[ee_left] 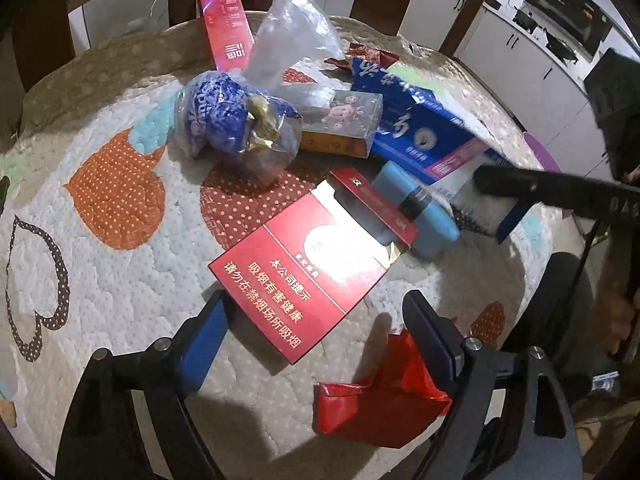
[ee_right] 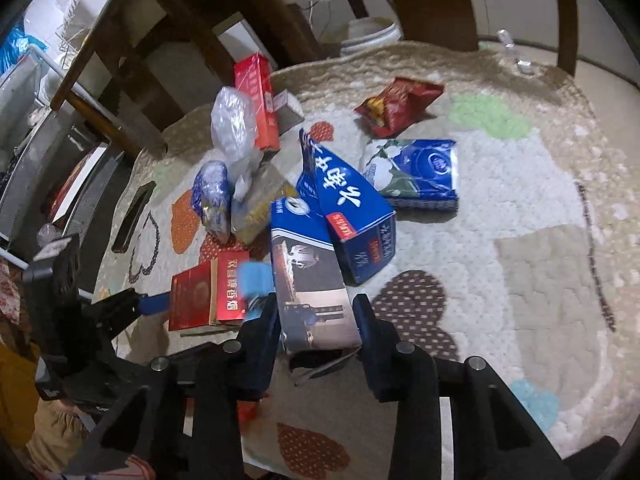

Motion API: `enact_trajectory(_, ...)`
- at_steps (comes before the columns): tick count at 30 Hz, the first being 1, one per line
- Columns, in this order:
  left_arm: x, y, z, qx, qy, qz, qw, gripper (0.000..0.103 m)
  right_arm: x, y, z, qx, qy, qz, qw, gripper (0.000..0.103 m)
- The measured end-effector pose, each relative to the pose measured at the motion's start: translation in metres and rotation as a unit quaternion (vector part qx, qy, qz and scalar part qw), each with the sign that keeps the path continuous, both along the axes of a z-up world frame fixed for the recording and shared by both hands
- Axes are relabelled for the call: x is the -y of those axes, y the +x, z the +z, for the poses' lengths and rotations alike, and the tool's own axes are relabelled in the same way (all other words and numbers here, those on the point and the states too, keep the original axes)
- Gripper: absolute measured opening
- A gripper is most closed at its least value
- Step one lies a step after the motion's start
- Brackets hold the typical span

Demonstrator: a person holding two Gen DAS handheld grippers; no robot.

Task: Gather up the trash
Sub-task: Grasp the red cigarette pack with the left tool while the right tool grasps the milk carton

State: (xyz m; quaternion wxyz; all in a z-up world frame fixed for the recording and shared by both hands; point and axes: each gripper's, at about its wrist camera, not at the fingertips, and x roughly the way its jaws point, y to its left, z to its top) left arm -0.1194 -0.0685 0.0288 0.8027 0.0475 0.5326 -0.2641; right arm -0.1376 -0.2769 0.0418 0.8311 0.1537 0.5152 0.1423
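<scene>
A pile of trash lies on a round table with a quilted heart-print cloth [ee_left: 100, 240]. My left gripper [ee_left: 316, 312] is open, its fingers either side of the near end of a red cigarette carton [ee_left: 304, 272]; a crumpled red wrapper [ee_left: 380, 400] lies under its right finger. My right gripper [ee_right: 316, 320] has its fingers on both sides of a dark blue box [ee_right: 312, 280], seemingly closed on it. It also shows in the left wrist view [ee_left: 492, 200] by a light blue case [ee_left: 416, 212].
Also on the table: a knotted plastic bag of wrappers [ee_left: 240, 128], a clear bag [ee_left: 292, 40], a tall red box [ee_left: 228, 28], a blue carton [ee_right: 352, 208], a blue tissue pack [ee_right: 416, 172], a red snack bag [ee_right: 396, 104]. Wooden chairs ring the table.
</scene>
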Motion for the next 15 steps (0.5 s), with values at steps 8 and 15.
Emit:
enact_trajectory(8, 0.005, 0.002, 0.002, 0.008, 0.006, 0.015, 0.9998, 0.050, 0.017, -0.008, -0.004, -0.006, -0.008, -0.021, 1.000, 0.042)
enact_trajectory(15, 0.004, 0.010, 0.005, 0.007, -0.002, 0.017, 0.9998, 0.067, 0.006, 0.005, -0.011, -0.009, -0.011, -0.016, 1.000, 0.056)
